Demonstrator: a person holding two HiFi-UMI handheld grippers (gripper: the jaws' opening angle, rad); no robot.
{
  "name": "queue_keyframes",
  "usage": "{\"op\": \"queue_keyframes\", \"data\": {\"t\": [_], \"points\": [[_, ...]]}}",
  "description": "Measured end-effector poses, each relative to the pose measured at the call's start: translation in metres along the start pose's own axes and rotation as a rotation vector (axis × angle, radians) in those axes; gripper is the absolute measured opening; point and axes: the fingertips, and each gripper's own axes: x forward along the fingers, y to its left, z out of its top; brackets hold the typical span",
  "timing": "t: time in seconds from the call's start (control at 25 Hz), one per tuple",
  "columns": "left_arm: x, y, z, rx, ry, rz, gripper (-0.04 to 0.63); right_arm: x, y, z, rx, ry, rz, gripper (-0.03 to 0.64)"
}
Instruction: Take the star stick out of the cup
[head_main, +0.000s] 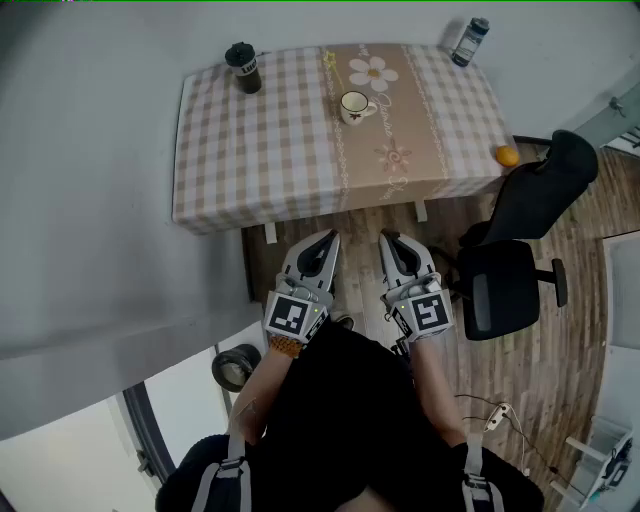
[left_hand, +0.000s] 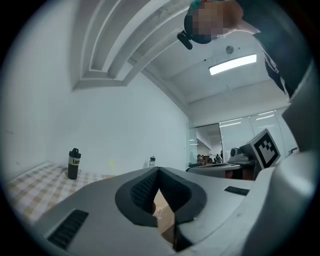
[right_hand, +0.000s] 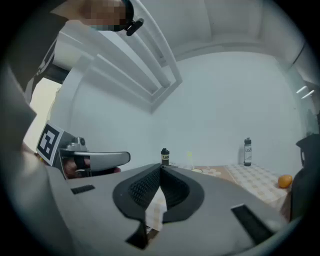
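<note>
A white cup (head_main: 353, 106) stands on the checkered table (head_main: 260, 160), near the flower print. A thin yellow star stick (head_main: 328, 60) rises from it; in the right gripper view the stick (right_hand: 189, 157) shows as a pale yellow streak above the cup (right_hand: 198, 171). My left gripper (head_main: 327, 241) and right gripper (head_main: 389, 241) hang side by side over the floor, just short of the table's near edge. Both are shut with nothing between the jaws. In the gripper views the left gripper's (left_hand: 159, 170) and the right gripper's (right_hand: 161, 168) dark pads meet at the tips.
A black bottle (head_main: 243, 68) stands at the table's far left and a clear bottle (head_main: 468, 41) at the far right. An orange (head_main: 508, 156) lies by the right edge. A black office chair (head_main: 520, 250) stands right of me, a tape roll (head_main: 236, 367) on the floor left.
</note>
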Motion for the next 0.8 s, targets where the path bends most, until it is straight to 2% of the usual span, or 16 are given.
{"op": "queue_keyframes", "data": {"t": [0.28, 0.8], "points": [[0.011, 0.005, -0.008, 0.0, 0.014, -0.021, 0.002, 0.008, -0.009, 0.007, -0.022, -0.059, -0.012, 0.006], [0.065, 0.02, -0.017, -0.004, 0.044, -0.071, 0.002, 0.029, -0.059, -0.001, 0.046, -0.036, -0.069, 0.006]]}}
